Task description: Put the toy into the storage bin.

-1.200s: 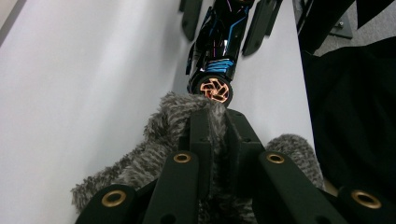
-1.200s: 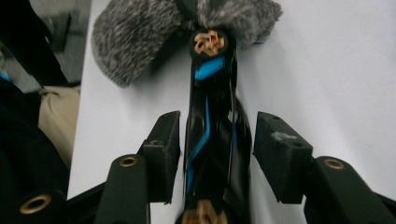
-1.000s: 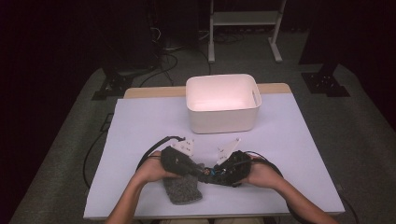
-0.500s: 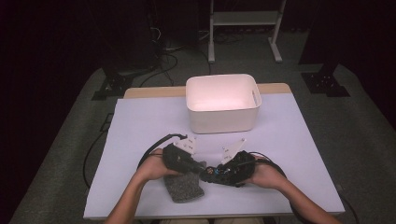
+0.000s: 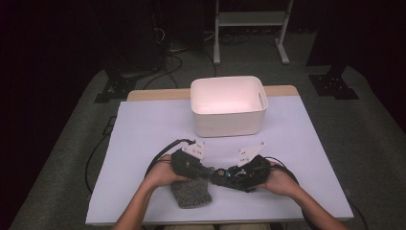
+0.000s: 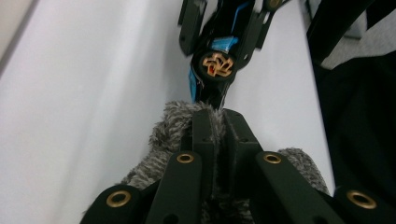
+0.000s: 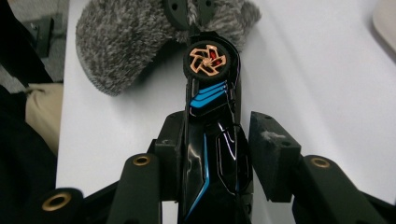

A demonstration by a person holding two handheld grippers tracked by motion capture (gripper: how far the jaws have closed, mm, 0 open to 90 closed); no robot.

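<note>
The likeliest trouble here is the toy car (image 7: 211, 140) snagging on the fuzzy grey sock (image 6: 177, 126) or pushing it flat rather than going into it: the car's nose, with its copper-spoked wheel (image 7: 207, 60), sits right at the sock's pinched edge, and I cannot tell whether an opening is actually held apart there. The left gripper (image 6: 215, 122) has its 2 jaws pressed fully together on a fold of the sock, so if that fold includes both layers the mouth is sealed and any push would only crumple the fabric or drag it over the white table (image 5: 143, 139). A 2nd risk, in my judgement, is the car twisting loose: in the right gripper view 1 jaw lies against the car's glossy black body while the other stands slightly off it, so the right gripper (image 7: 217, 135) looks only loosely closed around it. In the high view both hands meet near the table's front edge, the left hand (image 5: 160, 172) over the sock and the right hand (image 5: 277, 178) level with it, grippers pointing at each other nose to nose. The white bin (image 5: 228, 106) stands well apart, farther back on the table.
</note>
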